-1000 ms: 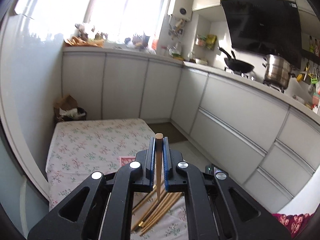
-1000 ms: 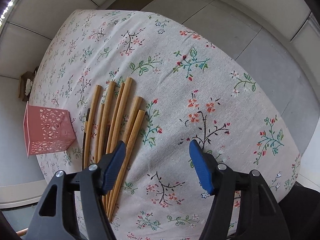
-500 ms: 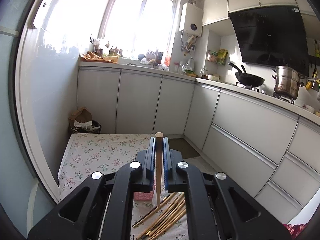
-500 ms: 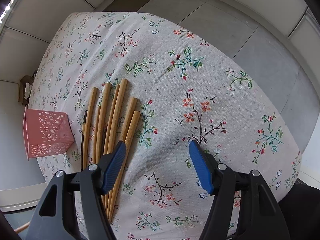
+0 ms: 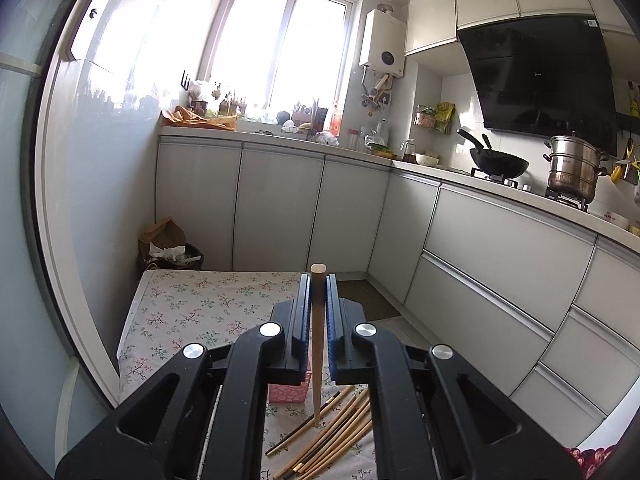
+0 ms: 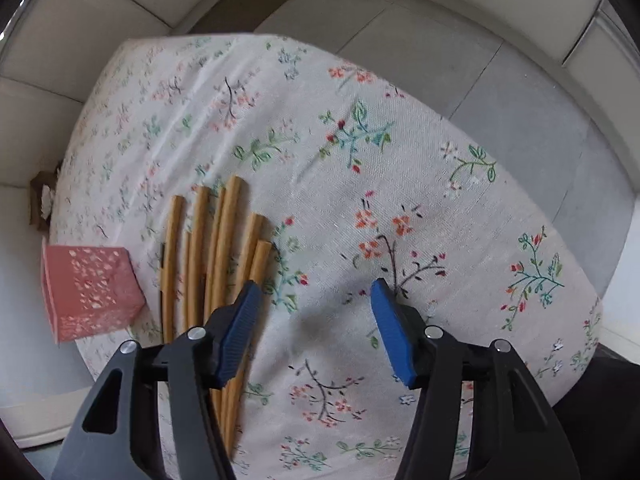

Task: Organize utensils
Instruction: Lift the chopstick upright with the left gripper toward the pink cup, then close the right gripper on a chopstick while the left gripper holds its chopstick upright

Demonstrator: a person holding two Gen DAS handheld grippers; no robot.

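My left gripper (image 5: 319, 320) is clamped on 1 thin, light, stiff, smooth chopstick (image 5: 318, 344) near its thick top, over the pink box (image 6: 90, 290) at the tabletop's (image 6: 400, 160) left edge, while my right gripper (image 6: 312, 330), with nothing in it, is closing by the pile (image 6: 218, 256).

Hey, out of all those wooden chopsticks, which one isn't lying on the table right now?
The one clamped upright in the left gripper, the held chopstick. It stands vertical with its tip above the pile, while the other chopsticks lie flat on the floral tablecloth.
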